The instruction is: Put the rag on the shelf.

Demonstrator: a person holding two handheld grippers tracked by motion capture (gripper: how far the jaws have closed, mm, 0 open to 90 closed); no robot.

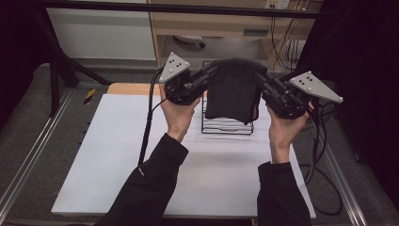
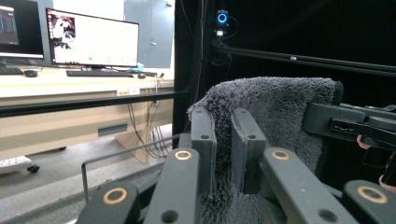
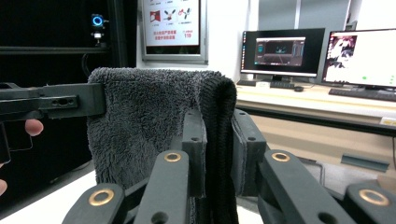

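Both grippers: the left gripper (image 1: pixel 207 77) and the right gripper (image 1: pixel 264 84) are each clamped on a top corner of the dark grey towel (image 1: pixel 233 92), jaws nearly closed with pile squeezed between the pads
Left grip: the left gripper view has the fluffy edge pinched between its two black jaws
Right grip: the right gripper view has a folded edge of the towel pinched likewise
Towel place: in the air, hanging folded between the two hands, above the far middle of the white table (image 1: pixel 117 155)
Wire rack: the black wire rack (image 1: pixel 226 125) stands on the table just behind and below the hanging cloth
Done so far: towel gripped at both ends and off the table
Left to do: likely draping it over the rack and letting go; nothing rests on the rack yet
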